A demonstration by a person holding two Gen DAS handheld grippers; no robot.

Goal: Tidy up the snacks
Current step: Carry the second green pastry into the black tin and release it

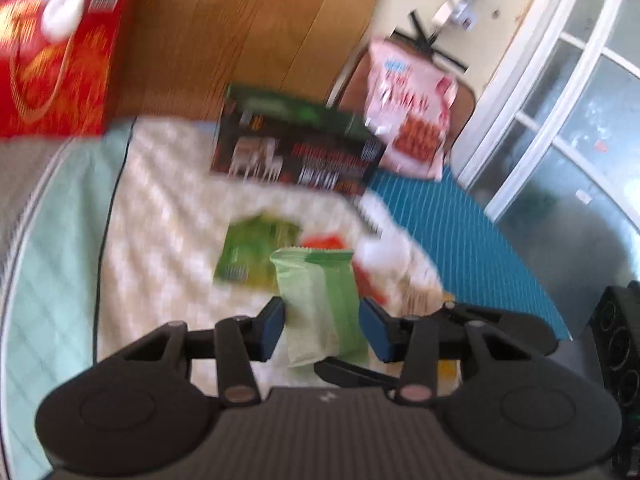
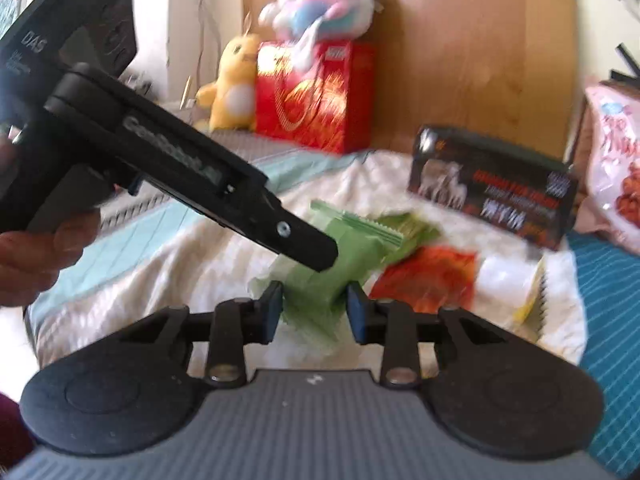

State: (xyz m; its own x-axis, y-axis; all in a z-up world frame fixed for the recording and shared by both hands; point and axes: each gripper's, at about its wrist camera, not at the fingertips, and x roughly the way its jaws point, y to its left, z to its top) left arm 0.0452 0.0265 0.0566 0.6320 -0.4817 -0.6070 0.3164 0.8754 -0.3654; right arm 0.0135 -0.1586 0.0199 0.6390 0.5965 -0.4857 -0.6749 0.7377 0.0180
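A pale green snack packet (image 1: 320,304) stands up between the pads of my left gripper (image 1: 322,328); the jaws stand apart with a gap on the right side. The same packet (image 2: 324,276) also lies between the pads of my right gripper (image 2: 314,308), and the left gripper's body (image 2: 192,184) reaches onto it from the upper left. Which gripper bears it is unclear in the blur. A darker green packet (image 1: 252,252) and a red packet (image 2: 432,276) lie on the white quilt (image 1: 168,208). A dark snack box (image 1: 296,148) and a pink bag (image 1: 408,112) sit behind.
A red gift box (image 2: 316,96) with plush toys (image 2: 320,12) stands at the wooden headboard (image 1: 248,24). A teal striped sheet (image 1: 460,236) lies to the right. A white packet and a spiral notebook (image 2: 536,292) lie right of the red packet. A glass door (image 1: 572,128) is at far right.
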